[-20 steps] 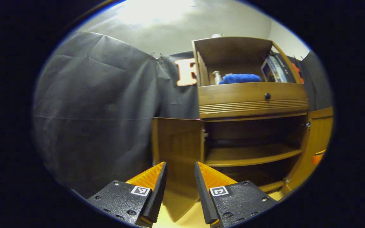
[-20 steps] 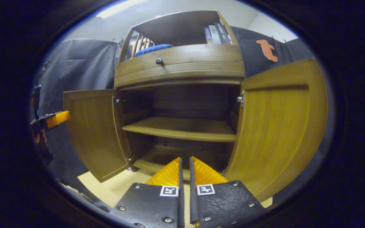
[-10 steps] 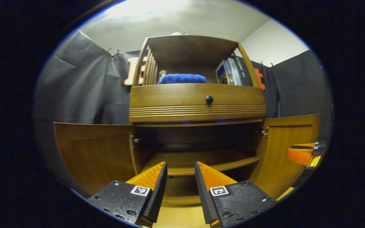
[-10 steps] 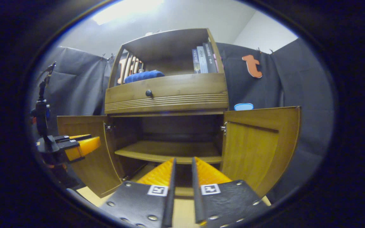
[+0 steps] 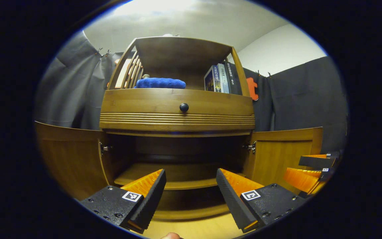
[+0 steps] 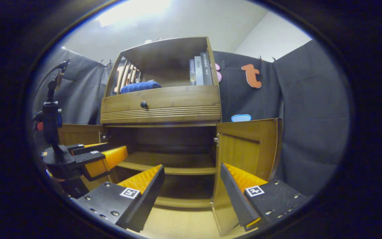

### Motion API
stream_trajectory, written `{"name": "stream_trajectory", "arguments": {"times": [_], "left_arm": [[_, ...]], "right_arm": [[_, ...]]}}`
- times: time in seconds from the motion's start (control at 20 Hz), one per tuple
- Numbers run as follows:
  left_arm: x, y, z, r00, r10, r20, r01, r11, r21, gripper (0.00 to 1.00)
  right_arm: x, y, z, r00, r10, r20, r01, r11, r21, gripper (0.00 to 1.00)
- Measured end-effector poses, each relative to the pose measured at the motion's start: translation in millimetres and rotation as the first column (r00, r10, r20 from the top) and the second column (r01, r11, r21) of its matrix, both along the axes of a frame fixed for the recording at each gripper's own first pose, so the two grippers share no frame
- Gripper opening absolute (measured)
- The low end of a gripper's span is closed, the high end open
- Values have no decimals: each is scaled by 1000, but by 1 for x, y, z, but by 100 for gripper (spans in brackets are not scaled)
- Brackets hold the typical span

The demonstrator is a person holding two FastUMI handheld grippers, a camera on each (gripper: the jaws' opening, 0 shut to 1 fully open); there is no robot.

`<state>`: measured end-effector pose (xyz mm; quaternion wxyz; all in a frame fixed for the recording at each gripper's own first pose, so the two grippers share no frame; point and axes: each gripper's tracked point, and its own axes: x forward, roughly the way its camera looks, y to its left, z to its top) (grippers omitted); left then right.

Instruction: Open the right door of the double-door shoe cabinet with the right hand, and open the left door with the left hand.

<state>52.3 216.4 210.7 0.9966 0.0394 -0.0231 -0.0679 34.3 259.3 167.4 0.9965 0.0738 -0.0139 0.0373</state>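
The double-door shoe cabinet [image 5: 177, 132] stands against the booth's dark cloth wall with both lower doors swung wide. In the left gripper view, the left door [image 5: 68, 159] hangs out to the left on its hinge and the right door [image 5: 282, 156] stands out to the right, laying bare the dark inside with its inner shelf [image 5: 177, 174] running across the middle. The left gripper [image 5: 191, 176] is held in front of the opening with its two fingers spread wide apart, gripping nothing, and neither finger touches the wood. The right gripper [image 5: 310, 169] shows at the right edge of that view, just in front of the right door. In the right gripper view, the right gripper [image 6: 192, 171] likewise has its fingers spread wide with nothing between them, pointing at the open compartment; the right door [image 6: 247, 152] stands just behind its right finger, apart from it. The left gripper [image 6: 106, 156] appears at the left of this view, before the left door [image 6: 78, 134]. Above the doors sits a drawer [image 5: 177, 108] with a round dark knob [image 5: 184, 107], and on the open top shelf lie a folded blue cloth [image 5: 160, 83] and a few upright books [image 5: 218, 78]. The floor [image 6: 181, 224] below is pale wood.
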Motion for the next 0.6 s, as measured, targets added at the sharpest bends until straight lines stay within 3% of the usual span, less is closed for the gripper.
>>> {"name": "stream_trajectory", "arguments": {"times": [0.6], "left_arm": [[4,-33,-1,997,-71,-3,71,997,-13,94]], "right_arm": [[-13,-30,-1,997,-71,24,71,997,2,97]]}}
